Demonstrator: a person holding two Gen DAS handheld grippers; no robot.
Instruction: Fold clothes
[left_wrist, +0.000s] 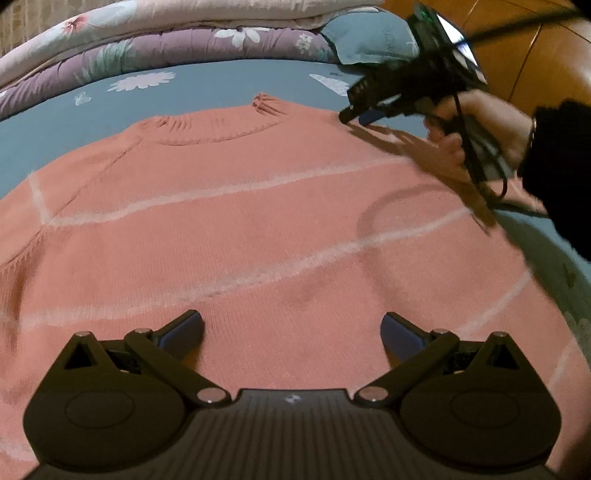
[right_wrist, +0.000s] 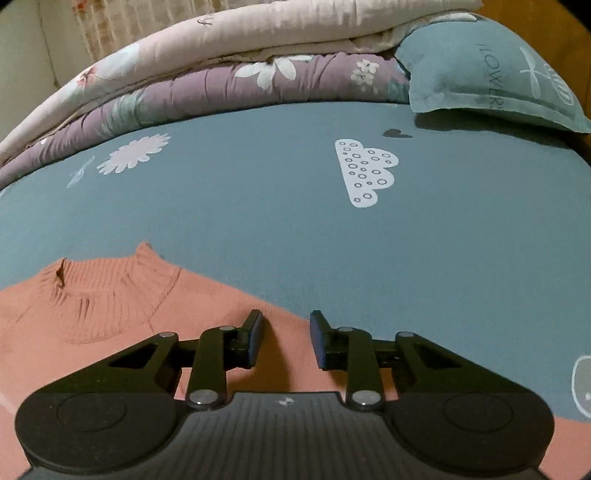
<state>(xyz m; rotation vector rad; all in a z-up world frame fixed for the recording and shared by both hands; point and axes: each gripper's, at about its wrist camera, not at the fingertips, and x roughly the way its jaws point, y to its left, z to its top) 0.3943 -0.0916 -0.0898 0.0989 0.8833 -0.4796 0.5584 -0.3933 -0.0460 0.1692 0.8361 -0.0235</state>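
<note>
Pink sweater (left_wrist: 258, 206) flat on bed sheet (right_wrist: 295, 206), collar (right_wrist: 107, 295) far end; right gripper (right_wrist: 286, 338) half open, empty, at shoulder edge right of collar, left gripper (left_wrist: 291, 332) wide open, empty, over mid body.

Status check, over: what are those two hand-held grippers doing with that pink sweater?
Left hand-held gripper open above sweater. Right hand-held gripper open at its shoulder edge. Sweater flat, unfolded on bed sheet. Nothing in the way.

Warm, dim indoor light falls from above, so the black right gripper (left_wrist: 354, 110) throws a streaky shadow on the salmon-pink knitted sweater (left_wrist: 229, 236). Both fisheye views bow the blue-grey patterned bedsheet (right_wrist: 258, 206) at the edges, with dark corners. The hand (left_wrist: 476, 129) holding that gripper is motion-blurred.
</note>
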